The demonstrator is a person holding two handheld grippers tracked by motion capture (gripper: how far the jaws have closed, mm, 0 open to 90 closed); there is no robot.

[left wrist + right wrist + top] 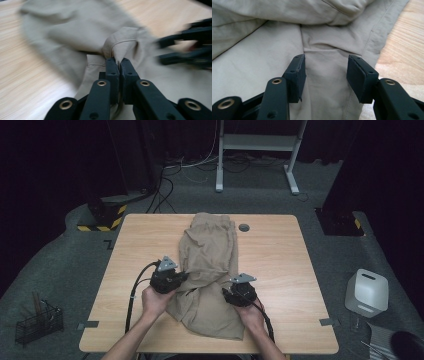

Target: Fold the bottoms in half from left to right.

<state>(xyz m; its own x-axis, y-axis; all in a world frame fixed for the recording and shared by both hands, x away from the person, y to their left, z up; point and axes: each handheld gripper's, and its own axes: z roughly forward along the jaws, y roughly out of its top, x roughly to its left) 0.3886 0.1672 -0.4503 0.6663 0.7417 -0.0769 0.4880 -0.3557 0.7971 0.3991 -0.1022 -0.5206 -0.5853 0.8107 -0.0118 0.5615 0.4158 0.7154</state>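
A beige garment [210,250] lies crumpled lengthwise down the middle of the wooden table [280,250]. My left gripper [184,277] meets its left edge; in the left gripper view the gripper [120,61] is shut on a raised fold of the beige cloth [75,32], pinched between the pads. My right gripper [227,292] rests over the garment's lower right part. In the right gripper view it [325,67] stands open just above flat cloth [262,65] near a seam, with nothing pressed between the pads. The right gripper [160,50] also shows blurred in the left gripper view.
A small grey round cap [244,227] sits in the tabletop beside the garment's far end. On the floor stand a white box [367,292] at right, a wire basket [39,322] at left, and a white desk frame [257,142] with cables behind.
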